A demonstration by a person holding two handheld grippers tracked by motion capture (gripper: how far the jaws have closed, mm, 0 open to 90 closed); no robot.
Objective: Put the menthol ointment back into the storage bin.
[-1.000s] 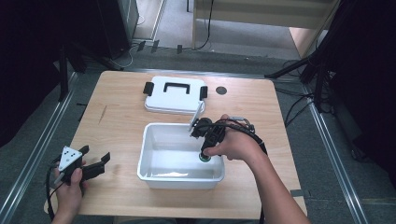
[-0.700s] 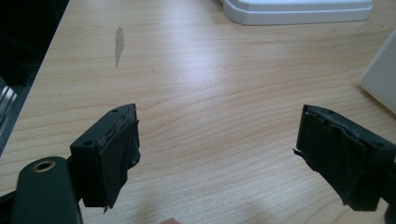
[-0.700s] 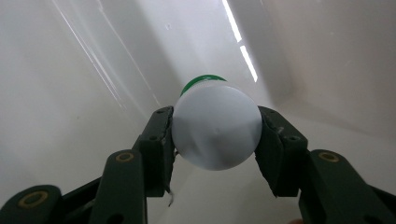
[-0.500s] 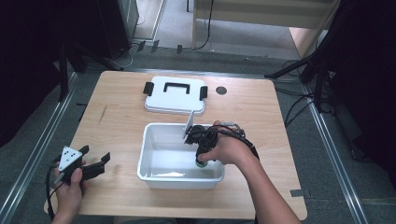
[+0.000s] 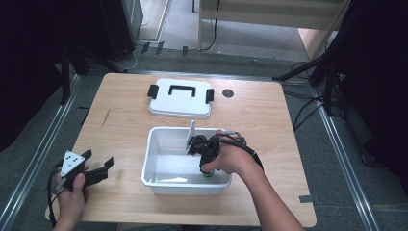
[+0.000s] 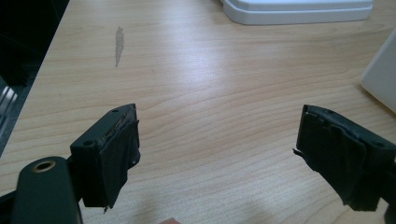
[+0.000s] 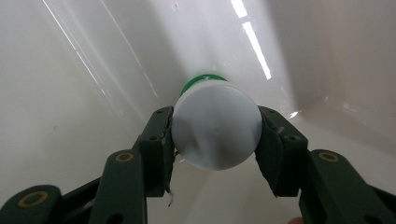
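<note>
A white plastic bin (image 5: 154, 166) stands on the wooden table's front middle. My right gripper (image 5: 206, 168) reaches down into its right end, shut on a small bottle (image 7: 215, 126) with a white cap and a green body; both jaws press the cap's sides. The bottle's green bottom (image 5: 207, 174) peeks out under the hand near the bin floor. The bin's white lid (image 5: 180, 98) with a black handle and black clips lies flat behind the bin. My left gripper (image 5: 94, 169) rests low at the table's front left, open, with bare wood (image 6: 215, 135) between its jaws.
A round dark hole (image 5: 228, 93) sits in the tabletop right of the lid. A grey smear (image 6: 119, 42) marks the wood at the left. The bin's corner (image 6: 382, 74) shows at the right in the left gripper view. Metal rails and cables run beside the table.
My right gripper has dropped from above the bin's right rim down into the bin, carrying the bottle. The left gripper has stayed where it was.
</note>
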